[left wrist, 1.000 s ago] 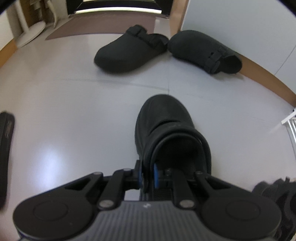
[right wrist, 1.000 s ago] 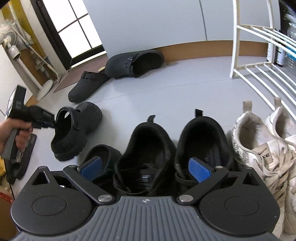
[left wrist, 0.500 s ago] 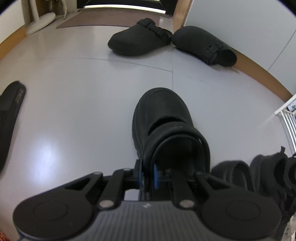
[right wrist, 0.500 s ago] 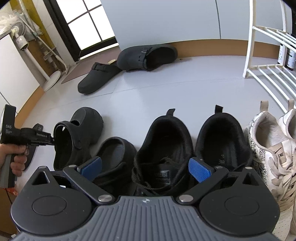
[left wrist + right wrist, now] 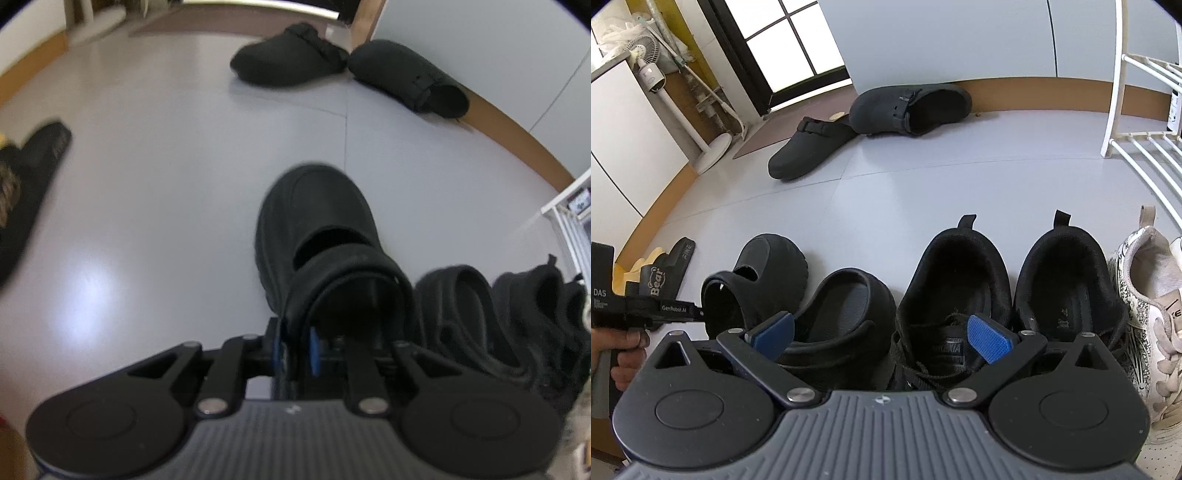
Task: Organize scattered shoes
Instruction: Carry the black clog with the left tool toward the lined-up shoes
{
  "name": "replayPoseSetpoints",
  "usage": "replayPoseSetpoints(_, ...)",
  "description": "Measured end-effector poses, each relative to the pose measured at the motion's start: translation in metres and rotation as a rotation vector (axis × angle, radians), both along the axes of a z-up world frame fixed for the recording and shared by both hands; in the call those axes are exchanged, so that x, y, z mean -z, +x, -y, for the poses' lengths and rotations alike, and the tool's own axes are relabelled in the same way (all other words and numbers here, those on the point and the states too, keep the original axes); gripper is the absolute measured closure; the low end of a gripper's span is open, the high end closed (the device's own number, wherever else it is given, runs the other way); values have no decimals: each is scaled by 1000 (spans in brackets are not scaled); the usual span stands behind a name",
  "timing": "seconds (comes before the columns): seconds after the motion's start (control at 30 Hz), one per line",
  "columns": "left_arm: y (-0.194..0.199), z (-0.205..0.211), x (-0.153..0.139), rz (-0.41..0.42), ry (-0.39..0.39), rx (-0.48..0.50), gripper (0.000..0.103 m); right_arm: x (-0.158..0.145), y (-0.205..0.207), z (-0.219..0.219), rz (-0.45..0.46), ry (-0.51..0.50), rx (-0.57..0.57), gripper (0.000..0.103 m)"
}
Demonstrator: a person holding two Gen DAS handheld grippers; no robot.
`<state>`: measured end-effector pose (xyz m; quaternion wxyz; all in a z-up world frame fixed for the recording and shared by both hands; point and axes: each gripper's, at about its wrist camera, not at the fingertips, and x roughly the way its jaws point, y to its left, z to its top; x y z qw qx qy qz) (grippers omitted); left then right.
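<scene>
Left gripper [image 5: 295, 349]: jaws opening, heel strap of the black clog [image 5: 317, 236] between the blue pads. Strap sits in the gap; can't tell from the left wrist view if the pads are touching it or already clear. In the right wrist view the same gripper [image 5: 698, 314] comes in from the left edge, held by a hand [image 5: 622, 347], tip at the clog's [image 5: 757, 273] heel rim.

Clog sits on the grey floor [image 5: 166, 184], sole down, toe pointing away from the gripper. Just beside it, on its right: a black slip-on [image 5: 846, 314], then a pair of black sneakers [image 5: 1008, 291], then white sneakers [image 5: 1145, 291] at the right end. All in one row, heels toward the cameras.

Right gripper [image 5: 881, 334]: jaws spread wide, nothing between the pads, hanging over the slip-on and the nearer black sneaker.

Well apart, at the far edge of the floor by the baseboard: two dark felt clogs [image 5: 871, 122], touching, one on its side with the opening facing right. Black slide sandal [image 5: 666, 269] near the left wall, lying on something yellow. White wire rack [image 5: 1137, 122] at the right edge.
</scene>
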<state>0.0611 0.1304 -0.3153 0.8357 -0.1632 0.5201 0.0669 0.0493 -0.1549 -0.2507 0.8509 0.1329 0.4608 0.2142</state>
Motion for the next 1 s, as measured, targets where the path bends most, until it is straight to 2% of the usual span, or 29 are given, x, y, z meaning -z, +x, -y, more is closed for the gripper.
replayPoseSetpoints(0.03, -2, -2, 0, -2, -11, -13, 76, 1, 0, 1, -4, -3, -3, 1)
replayPoseSetpoints(0.1, -6, -7, -3, 4, -25, -31, 62, 3, 1, 2, -12, -11, -9, 0)
replayPoseSetpoints(0.13, -9, -9, -6, 8, -22, -32, 59, 3, 2, 2, -16, -8, -12, 1)
replayPoseSetpoints(0.33, -17, -14, -18, 29, -12, -34, 56, 2, 9, -6, -25, 7, -32, 1)
replayPoseSetpoints(0.47, -16, -17, -27, 68, -22, -46, 50, 0, 15, -17, -60, 2, -72, 1)
replayPoseSetpoints(0.53, -17, -17, -29, 83, -37, -56, 47, -9, 17, -31, -69, -36, -127, 1)
replayPoseSetpoints(0.7, -18, -18, -30, 113, -96, -72, 45, -32, 21, -61, -85, -56, -200, 1)
replayPoseSetpoints(0.8, -19, -21, -30, 121, -100, -60, 42, -43, 20, -84, -62, -102, -254, 1)
replayPoseSetpoints(0.87, -21, -26, -32, 135, -97, -60, 42, -46, 22, -94, -60, -108, -237, 1)
replayPoseSetpoints(1.0, -25, -35, -33, 144, -109, -84, 42, -50, 23, -108, -94, -56, -85, 1)
